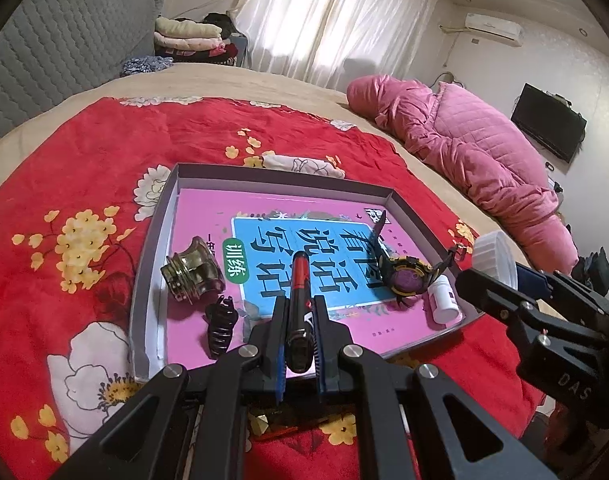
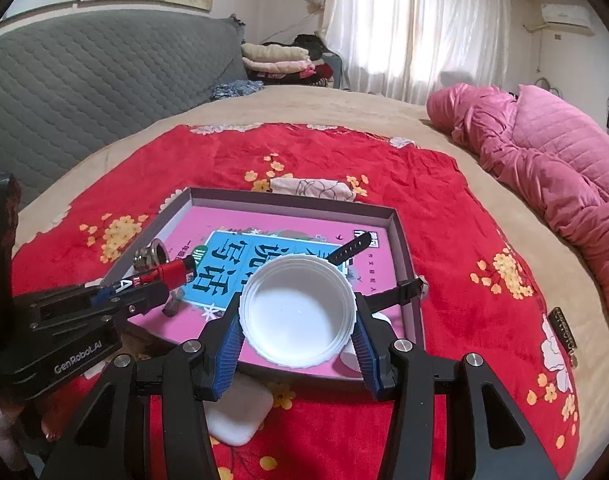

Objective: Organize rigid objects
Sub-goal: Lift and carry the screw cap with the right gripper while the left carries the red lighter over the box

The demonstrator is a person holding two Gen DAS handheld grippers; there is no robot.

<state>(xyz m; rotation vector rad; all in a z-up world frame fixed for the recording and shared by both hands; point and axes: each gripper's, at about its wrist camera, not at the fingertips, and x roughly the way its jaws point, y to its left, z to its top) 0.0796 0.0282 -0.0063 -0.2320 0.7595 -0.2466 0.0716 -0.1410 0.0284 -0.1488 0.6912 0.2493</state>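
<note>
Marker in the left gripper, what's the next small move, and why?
Probably lower the marker into the tray and open the left gripper. It is clamped above the pink book, with bare cover between the hair clip and watch.

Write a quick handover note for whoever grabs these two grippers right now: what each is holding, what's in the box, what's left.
Left gripper: shut on the black and red marker, above the tray.
Right gripper: clamped on the white lid, also over the tray.
Already in the tray: book, hair claw, watch, small white bottle, metal cap.
Left: set down marker and lid; white pad lies outside.
</note>
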